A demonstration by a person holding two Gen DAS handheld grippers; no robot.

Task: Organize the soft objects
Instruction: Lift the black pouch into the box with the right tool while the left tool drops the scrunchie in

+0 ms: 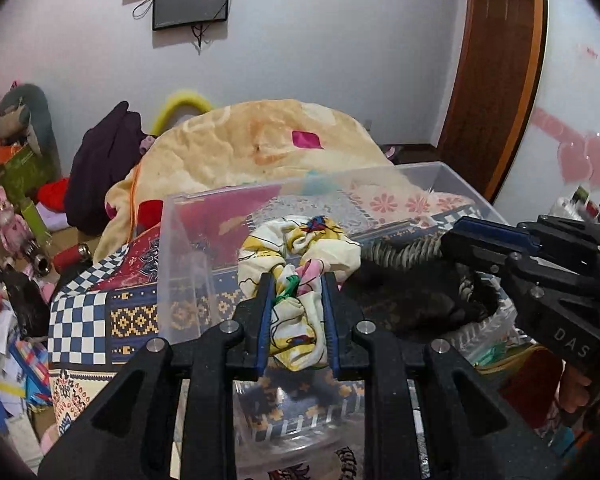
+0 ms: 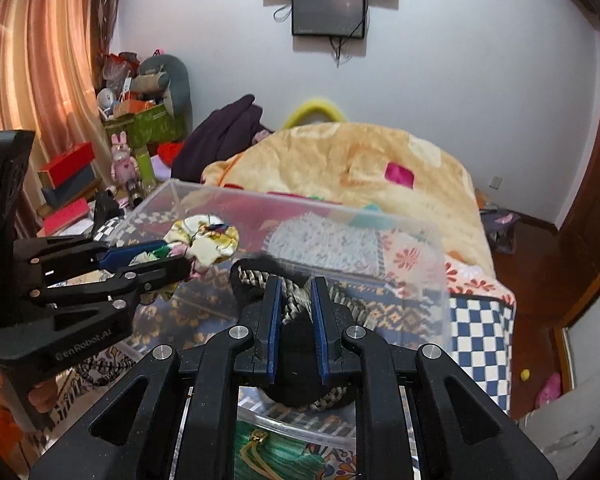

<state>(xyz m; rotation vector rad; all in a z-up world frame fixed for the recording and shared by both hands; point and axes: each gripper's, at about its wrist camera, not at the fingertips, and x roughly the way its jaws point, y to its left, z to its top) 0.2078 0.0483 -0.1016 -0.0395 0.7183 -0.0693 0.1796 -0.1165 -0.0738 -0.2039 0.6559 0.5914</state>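
Ahead of you stands the bed with its patterned patchwork cover of blue-and-white checks and red panels [image 1: 100,312], and on it lies a big rumpled peach-yellow fleece blanket [image 1: 260,140], heaped against the far end. On the cover, in front of that blanket, sits the clear rectangular plastic storage box [image 2: 300,208], open at the top, its walls see-through so the bedding pattern shows through them.

Both of your tools are held over the box's open top, side by side and near each other. Your right gripper [image 2: 296,280] has its blue-padded jaws drawn in narrow and clamped on a dark black fabric item with a braided grey-and-cream rope trim [image 2: 296,356]; the bundle bulges out below and past the fingertips, and its rope end reaches toward the other cloth. Your left gripper [image 1: 298,276] is likewise pinched close, holding a crumpled cream cloth printed with yellow, pink and green cartoon shapes [image 1: 300,248]; the cloth spills forward beyond the fingertips in a puffy bunch and hangs a little between the pads. Both items are up in the air above the box's inside, the printed cloth to the left, the dark one to the right, with their edges close together
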